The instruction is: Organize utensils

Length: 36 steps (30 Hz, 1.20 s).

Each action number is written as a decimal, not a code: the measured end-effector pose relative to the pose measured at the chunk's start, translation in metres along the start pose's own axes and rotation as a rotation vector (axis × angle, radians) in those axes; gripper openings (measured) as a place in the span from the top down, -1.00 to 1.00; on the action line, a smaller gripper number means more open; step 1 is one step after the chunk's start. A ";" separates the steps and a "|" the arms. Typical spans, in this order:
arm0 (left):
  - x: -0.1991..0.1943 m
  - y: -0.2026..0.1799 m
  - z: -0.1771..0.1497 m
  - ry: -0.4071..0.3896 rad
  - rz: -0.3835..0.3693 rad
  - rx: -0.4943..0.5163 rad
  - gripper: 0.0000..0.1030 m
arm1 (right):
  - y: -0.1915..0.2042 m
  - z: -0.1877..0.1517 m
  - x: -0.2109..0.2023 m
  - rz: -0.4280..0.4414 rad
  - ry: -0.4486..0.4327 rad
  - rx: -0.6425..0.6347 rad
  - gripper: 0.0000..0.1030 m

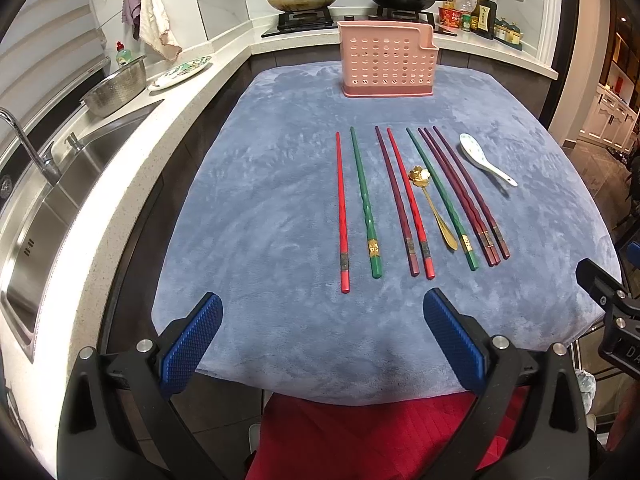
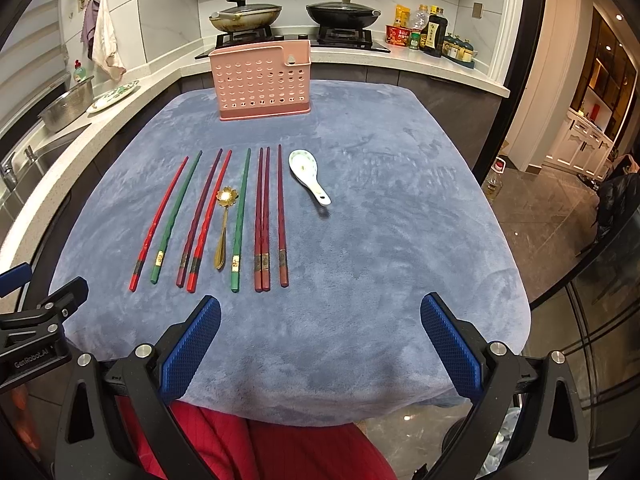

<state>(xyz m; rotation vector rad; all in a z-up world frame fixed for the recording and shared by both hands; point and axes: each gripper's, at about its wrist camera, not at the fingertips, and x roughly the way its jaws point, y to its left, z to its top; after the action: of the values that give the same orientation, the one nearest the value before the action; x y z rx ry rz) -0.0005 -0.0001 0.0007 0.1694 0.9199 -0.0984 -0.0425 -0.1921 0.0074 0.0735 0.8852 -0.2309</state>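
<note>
red, green, maroon chopsticks (image 2: pixel 224 220) in row w/ pink holder (image 2: pixel 262 80) behind.

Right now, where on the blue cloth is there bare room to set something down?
Free: the cloth right of the white spoon, the strip between the utensil row and pink holder, and the left side beside the outer red chopstick. Crowded: chopsticks around the gold spoon.
</note>
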 end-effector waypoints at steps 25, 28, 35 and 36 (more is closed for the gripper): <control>0.003 -0.001 -0.002 0.003 -0.001 -0.003 -0.86 | 0.003 -0.002 0.002 0.014 0.005 -0.002 -0.87; 0.002 0.000 -0.001 0.003 -0.001 -0.001 -0.86 | 0.006 -0.003 0.002 0.019 0.006 -0.002 -0.87; 0.002 -0.001 -0.001 0.003 0.000 -0.002 -0.86 | 0.006 -0.003 0.002 0.021 0.007 -0.002 -0.87; 0.002 -0.001 -0.001 0.003 -0.001 -0.002 -0.86 | 0.008 -0.003 0.002 0.021 0.008 -0.002 -0.87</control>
<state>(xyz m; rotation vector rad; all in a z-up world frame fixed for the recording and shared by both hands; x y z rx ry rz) -0.0006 -0.0006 -0.0017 0.1677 0.9230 -0.0979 -0.0423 -0.1843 0.0038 0.0818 0.8927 -0.2099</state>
